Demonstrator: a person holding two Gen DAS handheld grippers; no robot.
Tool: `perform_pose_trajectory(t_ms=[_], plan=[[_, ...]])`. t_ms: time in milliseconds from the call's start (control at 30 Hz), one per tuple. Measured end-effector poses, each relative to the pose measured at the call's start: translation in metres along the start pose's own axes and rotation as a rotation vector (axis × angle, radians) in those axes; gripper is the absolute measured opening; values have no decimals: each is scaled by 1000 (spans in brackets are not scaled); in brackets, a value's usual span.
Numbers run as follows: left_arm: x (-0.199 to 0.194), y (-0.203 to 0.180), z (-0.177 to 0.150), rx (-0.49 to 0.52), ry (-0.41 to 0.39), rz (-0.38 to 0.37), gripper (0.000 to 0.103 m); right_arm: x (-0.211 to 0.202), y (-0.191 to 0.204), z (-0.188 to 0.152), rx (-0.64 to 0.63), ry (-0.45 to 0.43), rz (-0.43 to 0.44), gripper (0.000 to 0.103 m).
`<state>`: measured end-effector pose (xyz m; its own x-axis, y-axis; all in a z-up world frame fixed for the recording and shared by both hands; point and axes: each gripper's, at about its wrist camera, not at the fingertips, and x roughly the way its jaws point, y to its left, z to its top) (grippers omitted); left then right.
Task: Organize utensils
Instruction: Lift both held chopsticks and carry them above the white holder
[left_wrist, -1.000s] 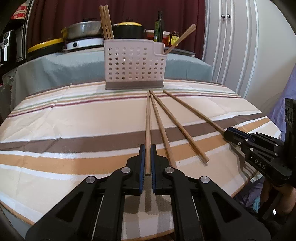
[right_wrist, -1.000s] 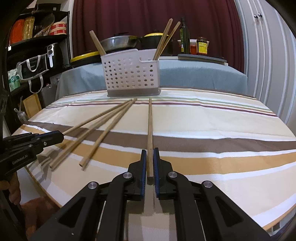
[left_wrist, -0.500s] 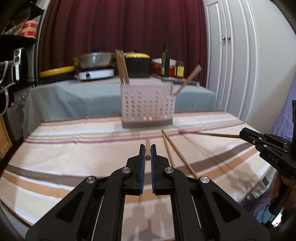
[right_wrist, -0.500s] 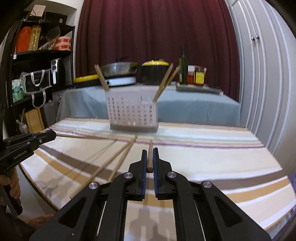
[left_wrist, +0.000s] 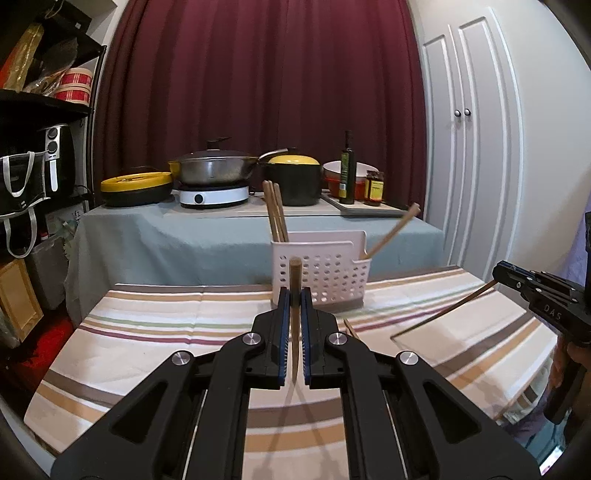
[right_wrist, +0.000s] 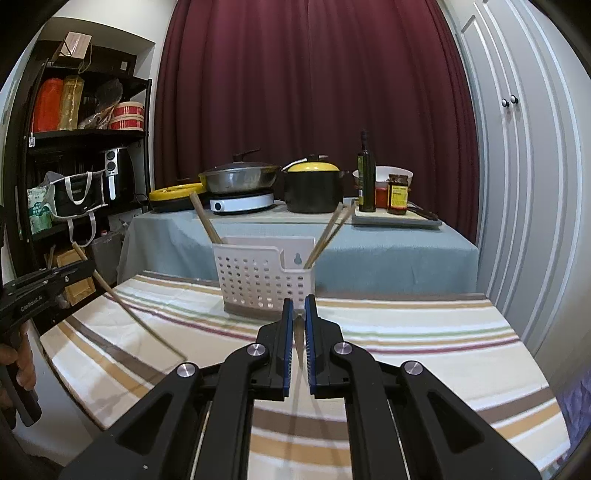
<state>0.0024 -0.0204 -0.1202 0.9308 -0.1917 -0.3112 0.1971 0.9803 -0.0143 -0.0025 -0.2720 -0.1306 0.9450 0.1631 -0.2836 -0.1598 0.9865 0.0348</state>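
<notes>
Left gripper (left_wrist: 294, 295): raised above the counter, fingers (left_wrist: 283, 325) pinching one wooden chopstick (left_wrist: 294, 314) that stands nearly upright between the blue pads, its top end level with the front wall of the holder behind. From the right wrist view the same gripper (right_wrist: 86, 268) appears at the left edge, held by a hand (right_wrist: 16, 363), the chopstick slanting down toward the cloth.

Right gripper (right_wrist: 299, 304): also lifted, fingers (right_wrist: 309, 332) closed on a second chopstick (right_wrist: 298, 343), seen end-on as a thin sliver between the pads. The left wrist view shows it at the right edge (left_wrist: 498, 275), that chopstick (left_wrist: 443, 310) angling down with its far tip low over the cloth; whether it touches cannot be told.

Holder (left_wrist: 332, 273): white perforated plastic caddy, upright near the far edge of the striped cloth. Contents: two chopsticks (left_wrist: 275, 216) together in the left end, one chopstick (left_wrist: 391, 230) leaning out at the right end.

Counter (left_wrist: 166, 332): round-edged, covered with a cloth striped in cream, tan, brown, green and maroon. One loose chopstick end (left_wrist: 349, 328) lies on it just right of the left gripper's fingers.

Background: a second counter (left_wrist: 184, 236) under a grey-blue cover, bearing a steel wok (left_wrist: 214, 171) on a white hotplate (left_wrist: 212, 195), a black pot with yellow lid (left_wrist: 293, 179), an oil bottle (left_wrist: 347, 170) and a jar (left_wrist: 373, 188). Maroon curtain (left_wrist: 258, 74) behind; white cupboard doors (left_wrist: 469, 147) to the right; black shelving (right_wrist: 81, 147) to the left.
</notes>
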Motion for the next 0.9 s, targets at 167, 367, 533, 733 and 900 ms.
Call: perform_pose_trajectory(t_ms=[167, 367, 533, 733, 900], plan=[[12, 6, 9, -2, -13, 18, 6, 18, 1, 16, -22, -31, 2, 7], [31, 12, 18, -5, -23, 25, 6, 39, 1, 34, -36, -56, 11, 7], [40, 21, 30, -34, -23, 5, 6, 50, 3, 45, -38, -55, 27, 7], [41, 26, 64, -45, -66, -43, 6, 49, 2, 68, -38, -87, 51, 7], [41, 23, 104, -34, -144, -90, 6, 45, 2, 100, -50, -160, 73, 7]])
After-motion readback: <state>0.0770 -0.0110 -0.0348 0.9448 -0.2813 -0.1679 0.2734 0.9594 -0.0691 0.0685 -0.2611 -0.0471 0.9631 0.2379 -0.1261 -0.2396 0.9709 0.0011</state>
